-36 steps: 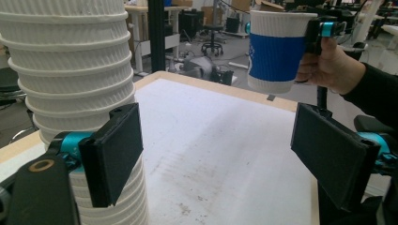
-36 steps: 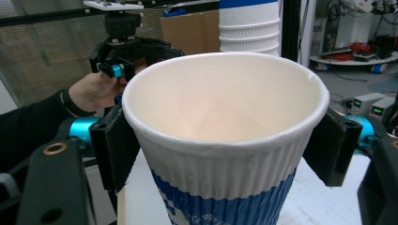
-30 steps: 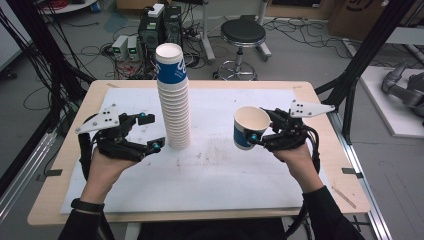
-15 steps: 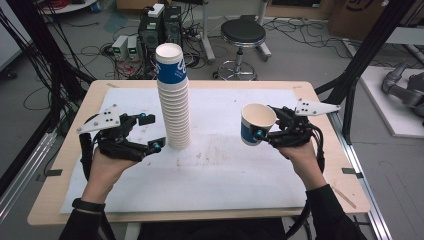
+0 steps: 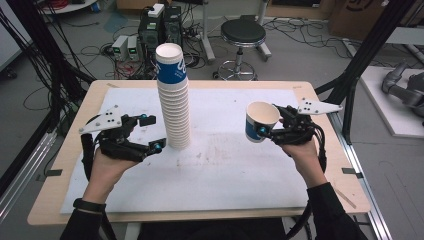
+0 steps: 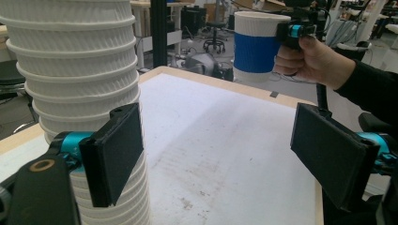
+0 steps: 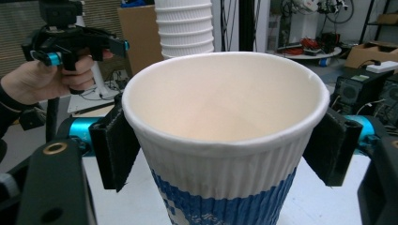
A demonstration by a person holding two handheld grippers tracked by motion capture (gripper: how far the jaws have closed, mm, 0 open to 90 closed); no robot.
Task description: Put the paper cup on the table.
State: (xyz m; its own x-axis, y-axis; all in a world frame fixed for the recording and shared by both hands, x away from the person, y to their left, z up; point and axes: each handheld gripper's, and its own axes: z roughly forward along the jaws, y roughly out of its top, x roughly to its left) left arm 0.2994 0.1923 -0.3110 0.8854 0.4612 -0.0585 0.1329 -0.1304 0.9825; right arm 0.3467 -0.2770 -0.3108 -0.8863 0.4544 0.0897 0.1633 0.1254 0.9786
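The right gripper [image 5: 264,131] has its two black jaws pressed against opposite sides of a single paper cup [image 5: 261,121], just below the rim, and holds it clear of the table [image 5: 320,200]. In the right gripper view the cup [image 7: 225,140] stands upright between the pads with its mouth open toward the camera, white ribbing at the top and a blue band lower down. In the high view this cup hangs above the right part of the white mat [image 5: 235,170], well apart from the stack of cups [image 5: 173,97]. The left gripper [image 5: 152,132] has its jaws apart with nothing between them. In the left gripper view one pad [image 6: 115,152] sits just beside the lower part of the stack [image 6: 70,84], apparently without touching it, while the other pad stands over the bare mat [image 6: 225,154]. The stack stands upright near the middle of the mat, its top cup wearing a blue band. The left hand [image 5: 107,167] rests low over the mat at the left, and the right hand [image 5: 302,150] holds its gripper at the right side. Beyond the table, a black stool [image 5: 242,35] and electronic boxes [image 5: 160,22] stand on the floor among cables.
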